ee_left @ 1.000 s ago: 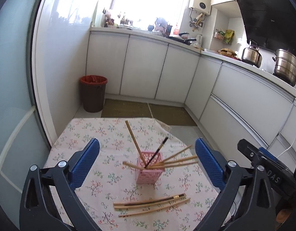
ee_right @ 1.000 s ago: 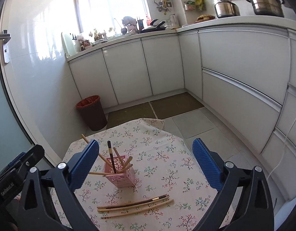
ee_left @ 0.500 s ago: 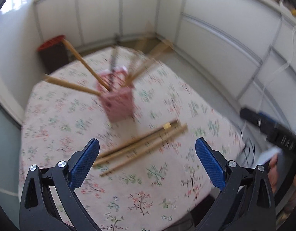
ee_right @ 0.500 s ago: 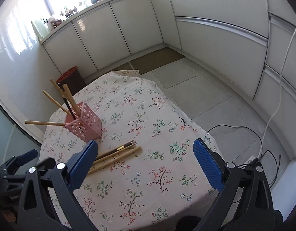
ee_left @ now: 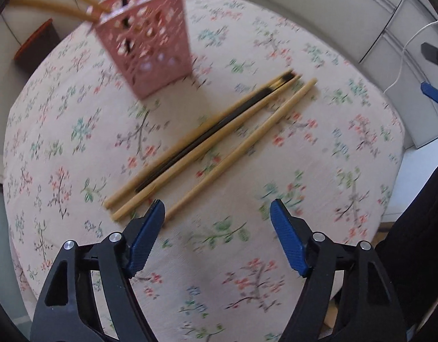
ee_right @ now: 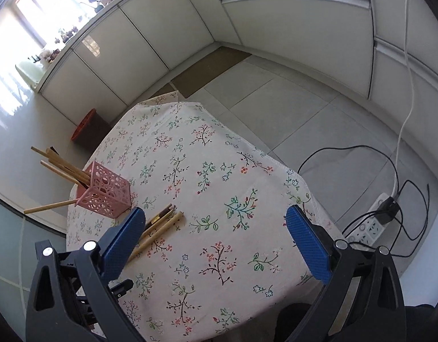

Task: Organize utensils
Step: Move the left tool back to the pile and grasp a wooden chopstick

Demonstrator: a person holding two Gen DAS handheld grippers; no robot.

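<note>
While left gripper [ee_left: 217,216] hovers over loose chopsticks [ee_left: 210,139] on floral tablecloth [ee_left: 318,148], I'd aim for lone outer stick, pads square across shaft, lift near end first, then tip into pink basket [ee_left: 147,40] just beyond. Basket light, already bristling; could topple. Left jaws just been narrowing, partly apart, nothing between, one pad near stick ends. Right gripper [ee_right: 216,238] wide apart, empty, above cloth.
</note>
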